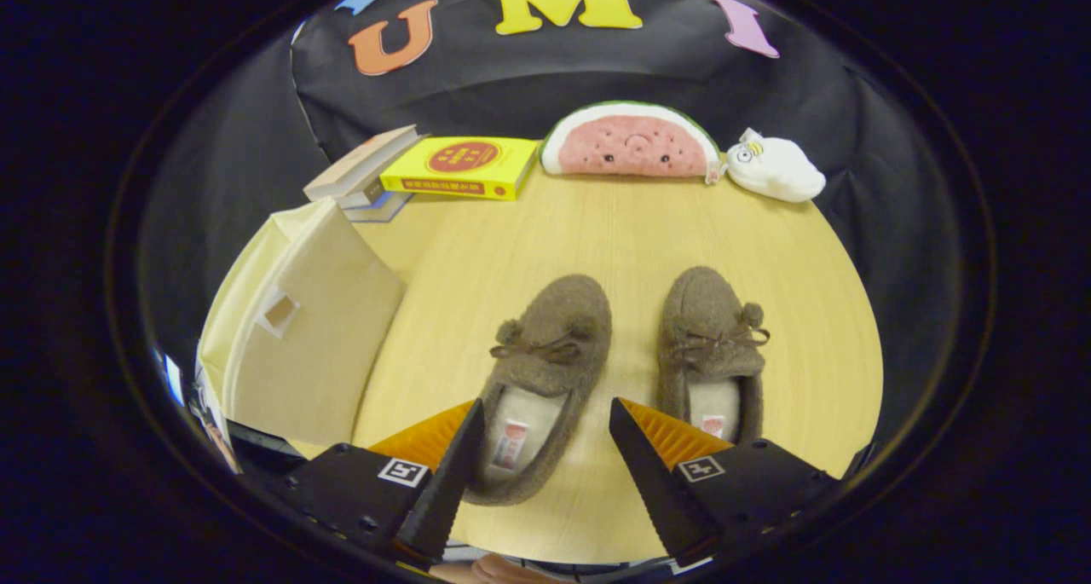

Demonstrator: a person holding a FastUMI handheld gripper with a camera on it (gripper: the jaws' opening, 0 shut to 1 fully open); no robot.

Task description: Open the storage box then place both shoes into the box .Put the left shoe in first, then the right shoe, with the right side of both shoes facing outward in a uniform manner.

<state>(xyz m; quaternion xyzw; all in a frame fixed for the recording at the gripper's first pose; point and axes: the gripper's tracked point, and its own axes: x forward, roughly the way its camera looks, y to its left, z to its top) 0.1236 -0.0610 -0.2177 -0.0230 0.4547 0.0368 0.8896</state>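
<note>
Two brown fuzzy slippers with bow ties lay side by side on the pale wooden table [614,226], long axes running away from the gripper [545,435], toes pointing at the far wall. The left slipper [545,354] had its heel between the spread, empty fingers; the right slipper [707,337] sat just beside it. Their insole tags were too small to read. A cream fabric storage box [298,345] stood closed at left. Beyond lay a yellow book [460,166], its cover unreadable.
</note>
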